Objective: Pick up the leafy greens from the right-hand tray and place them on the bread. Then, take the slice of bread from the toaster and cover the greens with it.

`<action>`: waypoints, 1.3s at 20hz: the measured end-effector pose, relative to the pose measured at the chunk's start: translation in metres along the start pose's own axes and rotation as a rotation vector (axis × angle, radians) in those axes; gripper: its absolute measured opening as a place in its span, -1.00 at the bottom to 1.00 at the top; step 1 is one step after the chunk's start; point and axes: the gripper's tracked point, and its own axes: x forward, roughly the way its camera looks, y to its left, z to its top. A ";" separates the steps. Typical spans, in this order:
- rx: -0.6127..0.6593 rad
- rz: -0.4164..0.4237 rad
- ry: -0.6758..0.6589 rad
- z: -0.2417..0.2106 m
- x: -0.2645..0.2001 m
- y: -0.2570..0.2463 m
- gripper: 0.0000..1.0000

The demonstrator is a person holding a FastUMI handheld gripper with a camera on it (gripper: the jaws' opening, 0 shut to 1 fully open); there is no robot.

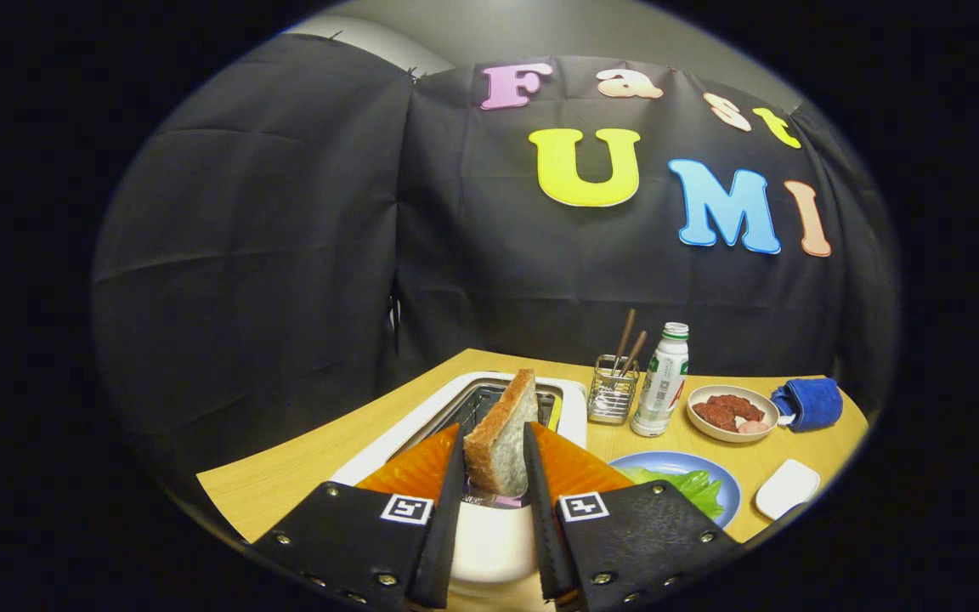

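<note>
Tongs grip bread slice above toaster

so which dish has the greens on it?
The blue plate, just beyond the right finger; the white bowl by the bottle holds dark red pieces.

I see a porous, rough bread slice between my claw's fingers, above the glossy plastic toaster; the counter is matt wood.

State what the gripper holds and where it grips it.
The gripper is shut on the slice of bread, both fingers pressing its two flat faces at its lower part, above the toaster.
</note>
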 end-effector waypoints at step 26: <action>-0.019 0.072 -0.093 0.045 -0.013 -0.014 -0.95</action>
